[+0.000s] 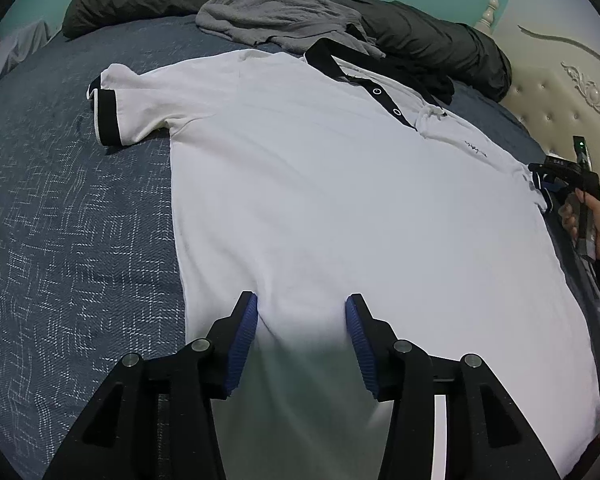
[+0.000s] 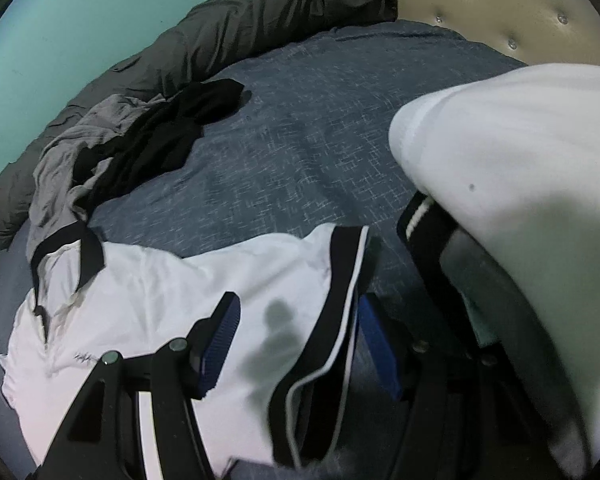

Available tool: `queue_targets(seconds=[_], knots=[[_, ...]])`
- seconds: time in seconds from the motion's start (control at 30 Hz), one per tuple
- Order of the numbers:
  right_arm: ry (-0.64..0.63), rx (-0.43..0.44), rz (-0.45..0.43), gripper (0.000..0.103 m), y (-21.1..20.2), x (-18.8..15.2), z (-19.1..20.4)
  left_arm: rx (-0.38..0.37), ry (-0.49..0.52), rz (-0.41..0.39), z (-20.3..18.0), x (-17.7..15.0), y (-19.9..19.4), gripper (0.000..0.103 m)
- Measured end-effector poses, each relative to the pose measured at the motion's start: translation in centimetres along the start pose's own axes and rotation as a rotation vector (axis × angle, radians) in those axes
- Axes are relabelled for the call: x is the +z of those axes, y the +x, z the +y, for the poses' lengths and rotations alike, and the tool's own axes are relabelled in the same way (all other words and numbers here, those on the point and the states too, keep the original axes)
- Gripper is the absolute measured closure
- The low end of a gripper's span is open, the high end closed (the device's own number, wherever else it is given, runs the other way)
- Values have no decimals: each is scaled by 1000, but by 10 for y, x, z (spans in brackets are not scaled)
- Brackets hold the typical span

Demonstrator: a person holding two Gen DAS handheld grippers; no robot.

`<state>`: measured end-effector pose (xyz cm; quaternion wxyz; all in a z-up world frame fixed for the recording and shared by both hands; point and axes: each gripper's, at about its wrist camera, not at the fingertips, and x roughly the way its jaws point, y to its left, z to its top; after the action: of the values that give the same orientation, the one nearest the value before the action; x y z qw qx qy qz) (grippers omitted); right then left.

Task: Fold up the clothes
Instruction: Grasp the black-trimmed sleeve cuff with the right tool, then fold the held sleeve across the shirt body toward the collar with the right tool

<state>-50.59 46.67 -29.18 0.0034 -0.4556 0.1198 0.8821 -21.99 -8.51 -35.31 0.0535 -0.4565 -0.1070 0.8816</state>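
On the blue patterned bedspread (image 1: pixel 72 240) I have the white polo shirt (image 1: pixel 320 184) lying front side up and spread nearly flat, collar (image 1: pixel 324 56) toward the far side by the dark rolled duvet (image 1: pixel 420 32), hem toward me. Its long axis runs from my left gripper (image 1: pixel 301 312) away to the collar, so that gripper sits at the hem end, over the body cloth and a little in from the shirt's left edge. Its blue pads (image 1: pixel 246 332) stand wide apart with white fabric between and under them; whether they press the cloth or only hover I cannot tell, and they have closed on nothing.

My right gripper (image 2: pixel 296 320) is at the opposite side of the shirt, at the sleeve with the black cuff (image 2: pixel 340 300). Its jaws are also wide open, straddling that cuff: one pad over the white sleeve, the other beyond the black band on the bedspread. It grips nothing. A white sleeve of my own arm (image 2: pixel 520 200) blocks much of that view.

The other short sleeve (image 1: pixel 112 112) lies stretched out to the side, nearer my left gripper than the right. A grey garment (image 1: pixel 276 16) and a black one (image 2: pixel 172 128) lie crumpled beyond the collar.

I judge the shirt unfolded as it lies, the right gripper best placed for the cuffed sleeve
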Motion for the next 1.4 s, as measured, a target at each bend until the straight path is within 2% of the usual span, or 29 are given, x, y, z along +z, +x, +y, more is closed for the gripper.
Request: queue_targets(seconds=[0.37, 0.43, 0.5, 0.6, 0.67, 0.87, 1.03, 1.17, 1.4], knots=[[3, -52, -2, 42, 23, 8, -5, 4, 6, -3, -2, -2, 2, 51], [0, -64, -6, 53, 24, 9, -6, 4, 6, -3, -2, -2, 2, 50], [-15, -62, -18, 74, 20, 8, -5, 4, 5, -4, -2, -3, 1, 50], [-43, -47, -39, 90, 12, 6, -2, 6, 7, -5, -3, -3, 1, 50], [-61, -37, -53, 97, 7, 5, -1, 5, 7, -5, -3, -3, 1, 50], [-125, -25, -110, 98, -17, 2, 14, 3, 5, -3, -2, -2, 1, 50], [-214, 3, -128, 98, -39, -2, 49, 9, 11, -3, -4, -3, 1, 50], [-271, 62, -120, 98, -52, -13, 84, 20, 25, -3, -6, -3, 0, 50], [-331, 90, -79, 98, -53, -34, 137, 5, 12, 3, -3, -3, -2, 50]])
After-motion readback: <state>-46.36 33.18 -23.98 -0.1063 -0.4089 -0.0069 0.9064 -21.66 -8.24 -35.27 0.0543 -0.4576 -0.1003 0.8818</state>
